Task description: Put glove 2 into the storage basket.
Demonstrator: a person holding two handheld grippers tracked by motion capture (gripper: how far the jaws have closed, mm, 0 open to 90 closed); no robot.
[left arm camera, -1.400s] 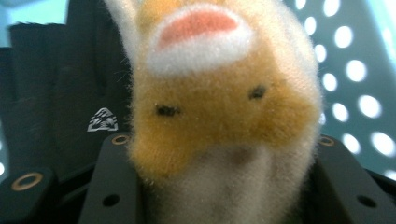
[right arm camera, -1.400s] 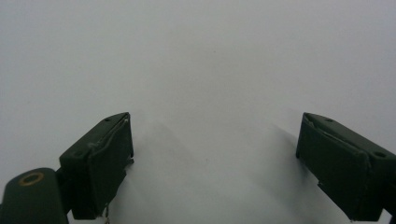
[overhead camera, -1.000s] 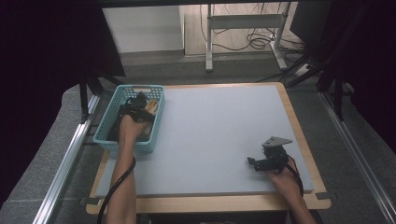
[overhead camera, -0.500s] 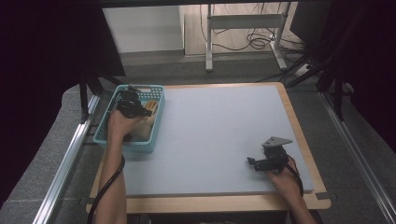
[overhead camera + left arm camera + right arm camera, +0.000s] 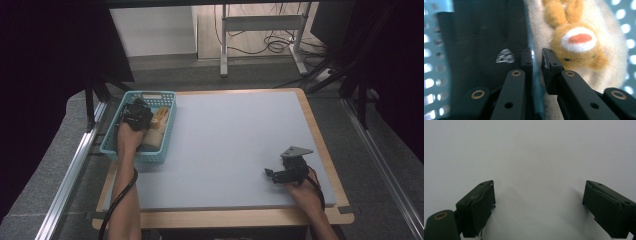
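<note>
A turquoise basket (image 5: 150, 94) stands at the table's left edge. In it lie a cream and orange plush toy (image 5: 159, 120) and a dark flat object. My left gripper (image 5: 138, 109) is down inside the basket. In the left gripper view its jaws (image 5: 537, 58) are almost together astride the right edge of the dark object (image 5: 481, 37), with a thin turquoise strip in the gap. The plush toy (image 5: 579, 37) lies just right of them, and the basket wall (image 5: 431, 82) is behind. My right gripper (image 5: 270, 175) rests on the grey table top (image 5: 230, 130) at the near right, open (image 5: 539, 202) over bare surface (image 5: 531, 150).
The grey top has a wooden border (image 5: 320, 145). Metal rails run along the left (image 5: 75, 170) and right (image 5: 385, 170) sides. Beyond the far edge stand a desk frame (image 5: 225, 50) and floor cables (image 5: 272, 45). Dark curtains hang on both sides.
My left hand has pushed the gripper farther into the basket, toward its far left part. The right gripper has stayed where it was.
</note>
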